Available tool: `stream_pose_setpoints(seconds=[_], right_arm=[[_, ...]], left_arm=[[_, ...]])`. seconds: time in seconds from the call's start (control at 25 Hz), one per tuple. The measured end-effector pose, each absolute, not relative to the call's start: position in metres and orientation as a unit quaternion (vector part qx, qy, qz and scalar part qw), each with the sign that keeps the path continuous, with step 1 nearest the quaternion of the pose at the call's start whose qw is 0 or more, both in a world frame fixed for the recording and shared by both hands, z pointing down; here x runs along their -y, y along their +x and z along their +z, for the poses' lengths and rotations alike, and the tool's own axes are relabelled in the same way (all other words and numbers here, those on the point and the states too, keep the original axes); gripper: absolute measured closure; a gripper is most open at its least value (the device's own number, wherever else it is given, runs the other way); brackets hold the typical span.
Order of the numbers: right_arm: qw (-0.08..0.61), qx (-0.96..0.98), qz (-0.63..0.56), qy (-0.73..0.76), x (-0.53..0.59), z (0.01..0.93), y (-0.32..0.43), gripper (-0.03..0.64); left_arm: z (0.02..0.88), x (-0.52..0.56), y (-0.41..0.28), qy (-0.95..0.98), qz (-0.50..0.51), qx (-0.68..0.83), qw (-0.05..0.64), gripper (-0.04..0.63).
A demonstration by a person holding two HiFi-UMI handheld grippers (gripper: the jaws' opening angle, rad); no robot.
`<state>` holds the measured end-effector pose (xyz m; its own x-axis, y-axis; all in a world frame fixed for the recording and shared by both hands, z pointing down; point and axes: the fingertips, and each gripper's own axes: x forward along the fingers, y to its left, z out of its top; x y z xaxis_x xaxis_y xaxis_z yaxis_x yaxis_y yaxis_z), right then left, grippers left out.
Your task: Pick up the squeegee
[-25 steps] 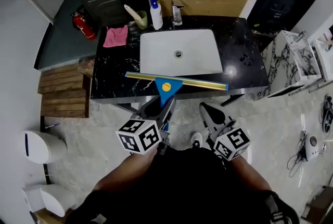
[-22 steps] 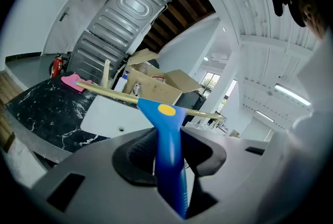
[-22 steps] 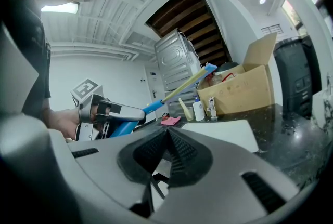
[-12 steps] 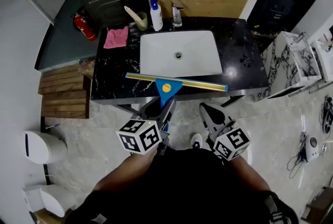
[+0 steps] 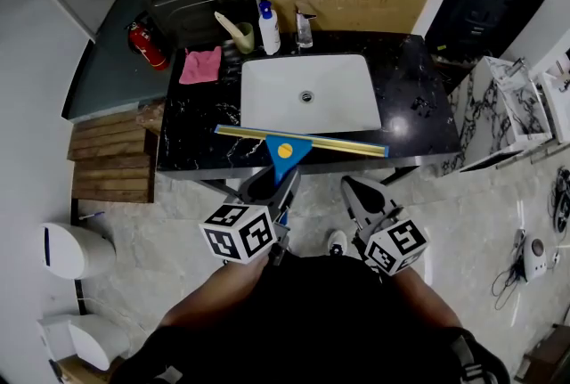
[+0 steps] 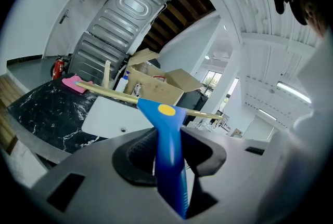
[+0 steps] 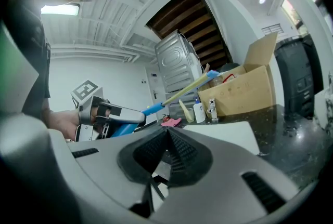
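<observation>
Left tongs (image 6: 167, 154) were clamped on the blue plastic handle of the squeegee (image 5: 287, 152), which ran straight out from the jaws toward the far side. Its long brass-coloured blade rail (image 5: 343, 142) lay crosswise, left to right, over the near edge of the black marble counter (image 5: 191, 146), just short of the white rectangular basin (image 5: 267, 102). In the right gripper view it looked tilted up, clear of the stone. Right tongs (image 5: 363, 193), just right of the handle, had their pads together on nothing, so the left hand alone carried the tool and would judge any further lift
</observation>
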<state>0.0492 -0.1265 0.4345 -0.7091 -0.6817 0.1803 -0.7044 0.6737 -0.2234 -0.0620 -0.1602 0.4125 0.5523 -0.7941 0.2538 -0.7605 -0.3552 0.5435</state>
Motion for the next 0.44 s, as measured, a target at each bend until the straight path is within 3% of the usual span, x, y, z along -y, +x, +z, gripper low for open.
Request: stream_pose_setpoints(seconds=[0.44], right_arm=[[0.037,0.915,0.142,0.376,0.1261,0.4352,0.0523,0.609]], left_arm=[[0.4123,0.1614,-0.0568,0.823,-0.022,0.477,0.307,0.451]])
